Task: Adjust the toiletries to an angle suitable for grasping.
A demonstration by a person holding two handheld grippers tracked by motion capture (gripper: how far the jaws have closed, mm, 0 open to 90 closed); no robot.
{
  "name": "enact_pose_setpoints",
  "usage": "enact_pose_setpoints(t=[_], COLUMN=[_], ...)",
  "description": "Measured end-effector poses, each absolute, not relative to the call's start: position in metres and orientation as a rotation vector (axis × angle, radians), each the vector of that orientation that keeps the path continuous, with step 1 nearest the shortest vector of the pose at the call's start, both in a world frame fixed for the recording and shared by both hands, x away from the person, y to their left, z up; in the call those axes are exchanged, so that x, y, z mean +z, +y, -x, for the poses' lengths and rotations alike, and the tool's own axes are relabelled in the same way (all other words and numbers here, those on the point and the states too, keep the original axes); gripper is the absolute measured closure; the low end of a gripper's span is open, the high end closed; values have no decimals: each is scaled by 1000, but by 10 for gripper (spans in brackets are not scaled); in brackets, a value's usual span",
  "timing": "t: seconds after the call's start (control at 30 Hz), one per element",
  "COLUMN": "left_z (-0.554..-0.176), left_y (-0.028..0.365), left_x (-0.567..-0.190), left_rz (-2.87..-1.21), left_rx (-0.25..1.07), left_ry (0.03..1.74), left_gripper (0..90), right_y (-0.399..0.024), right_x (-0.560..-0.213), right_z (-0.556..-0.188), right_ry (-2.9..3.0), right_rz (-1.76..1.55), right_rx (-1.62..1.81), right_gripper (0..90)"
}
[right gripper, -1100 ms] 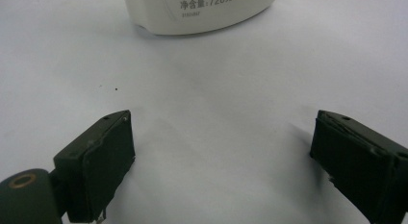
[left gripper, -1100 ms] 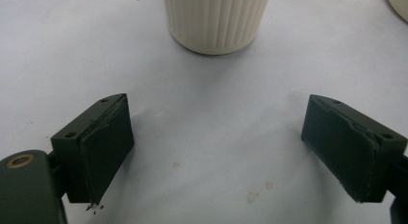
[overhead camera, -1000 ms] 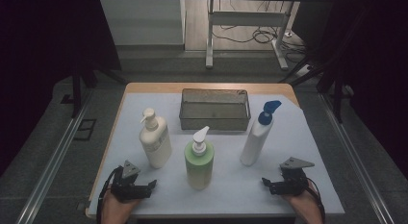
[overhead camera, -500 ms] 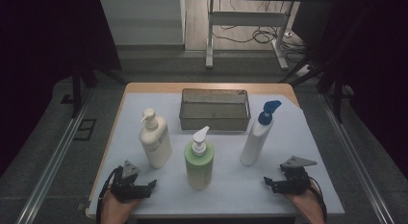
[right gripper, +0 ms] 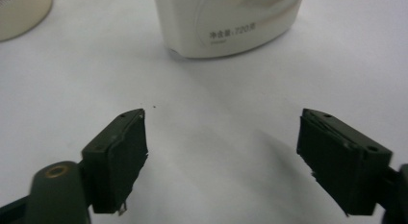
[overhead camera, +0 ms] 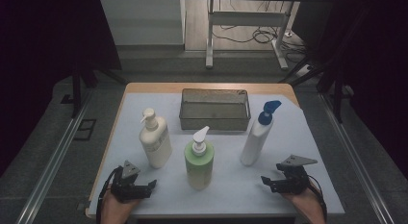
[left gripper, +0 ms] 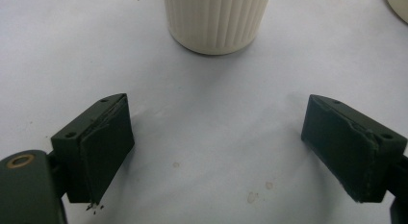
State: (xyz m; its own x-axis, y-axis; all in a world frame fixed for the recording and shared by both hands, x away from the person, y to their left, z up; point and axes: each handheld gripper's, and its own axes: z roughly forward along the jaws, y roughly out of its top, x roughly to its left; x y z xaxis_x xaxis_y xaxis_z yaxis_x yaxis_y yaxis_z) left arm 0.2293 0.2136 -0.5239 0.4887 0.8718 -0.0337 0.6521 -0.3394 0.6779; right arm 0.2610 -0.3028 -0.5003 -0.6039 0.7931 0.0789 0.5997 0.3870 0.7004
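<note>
A wire basket [overhead camera: 215,109] stands at the far middle of the white-covered table [overhead camera: 288,132]. Beyond the table, a metal stand [overhead camera: 245,36] and loose cables [overhead camera: 250,35] occupy the floor.

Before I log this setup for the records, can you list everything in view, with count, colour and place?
Pump bottle: one, cream, left of the table.
Pump bottle with green body: one, green with white pump, front centre.
Spray bottle: one, white with blue trigger head, right.
Mesh basket: one, grey metal, back centre.
Table cover: one, white, over the wooden table.
Metal frame: one, pale, on the floor beyond the table, cables beside it.
Left tool: one, black, front left corner, jaws apart, nothing between them.
Right tool: one, black, front right, jaws apart but just been closing, nothing between them.
Hands: two, at the near edge.
</note>
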Motion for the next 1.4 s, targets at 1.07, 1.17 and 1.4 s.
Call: enact_pose_setpoints(t=[1.07,1.17,1.4], left_z=[-229,-229,-229], left_y=[213,213,213], left_x=[-524,-524,-524], left_rz=[-2102,-2102,-2102], left_rx=[452,452,452], left_ry=[1249,1249,1249], left_gripper=[105,105,105], right_y=[-259,-254,-236], right_x=[-485,-484,-482], right_z=[-264,-264,-272], right_ry=[2439,2437,2413], right_rz=[-1095,-1074,-1054], right_rx=[1189,1187,1160], right_gripper=[674,699,771])
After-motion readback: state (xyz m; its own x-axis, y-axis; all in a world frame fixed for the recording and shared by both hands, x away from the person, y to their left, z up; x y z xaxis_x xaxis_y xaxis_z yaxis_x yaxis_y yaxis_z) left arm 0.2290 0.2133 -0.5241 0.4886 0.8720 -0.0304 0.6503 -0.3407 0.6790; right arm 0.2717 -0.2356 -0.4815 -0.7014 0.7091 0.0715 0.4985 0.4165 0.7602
